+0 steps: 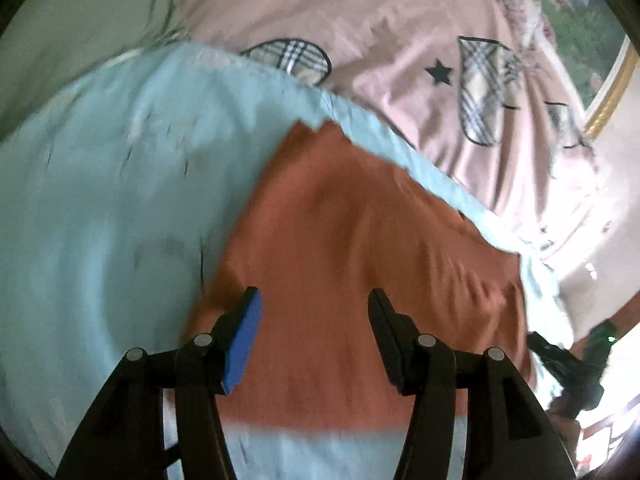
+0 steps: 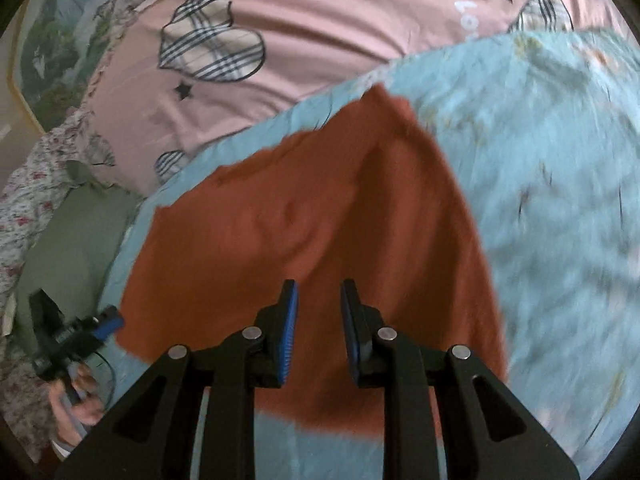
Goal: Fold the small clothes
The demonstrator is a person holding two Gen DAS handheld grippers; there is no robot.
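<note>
Light blue sheet (image 2: 560, 200): spread out, wrinkled, faint print.
Pink cover (image 2: 320, 40): beyond the sheet, plaid hearts (image 2: 212, 40), black stars.
Floral fabric (image 2: 24, 208): left edge, right wrist view.
Framed picture (image 1: 600, 80): gold edge.

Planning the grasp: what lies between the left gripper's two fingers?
Only the rust-orange garment; the open left gripper frames bare cloth, per the left wrist view.

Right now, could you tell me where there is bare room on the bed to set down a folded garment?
The pale blue floral sheet lies bare right of the rust-orange cloth, and a strip shows below its near hem. The pink quilt with plaid hearts beyond is also free. It is crowded at the cloth's left edge, beside the left claw.
</note>
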